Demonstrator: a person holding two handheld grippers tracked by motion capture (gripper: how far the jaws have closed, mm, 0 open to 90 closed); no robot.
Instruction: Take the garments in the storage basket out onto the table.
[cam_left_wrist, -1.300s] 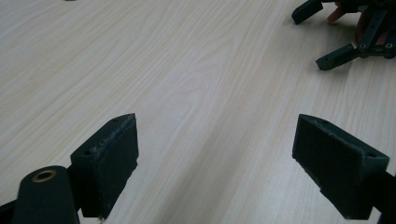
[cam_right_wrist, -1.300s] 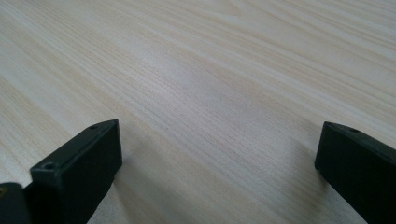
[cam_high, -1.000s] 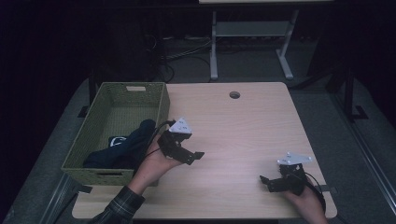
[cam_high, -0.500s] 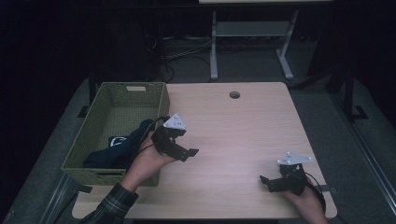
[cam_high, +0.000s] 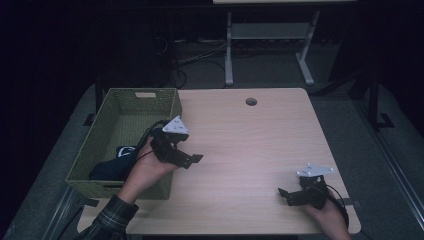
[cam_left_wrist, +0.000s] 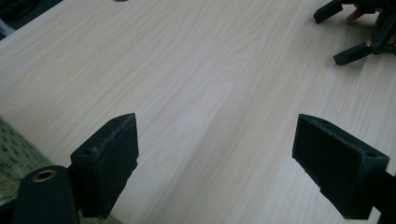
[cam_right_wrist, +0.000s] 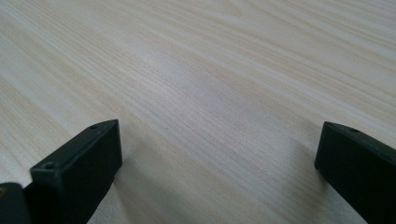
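the left gripper hovers beside the woven basket, fingers spread and empty, likely poised to reach the dark clothing inside. the right gripper rests low on the bare worktop, fingers spread, apparently waiting.

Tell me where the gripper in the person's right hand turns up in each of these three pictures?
High view: right gripper, low at the right, near the table's front edge.
Left gripper view: top right corner, far off, jaws spread.
Right gripper view: its own two jaws rise from the bottom corners, wide apart.
Shared landmark: the pale wooden table.
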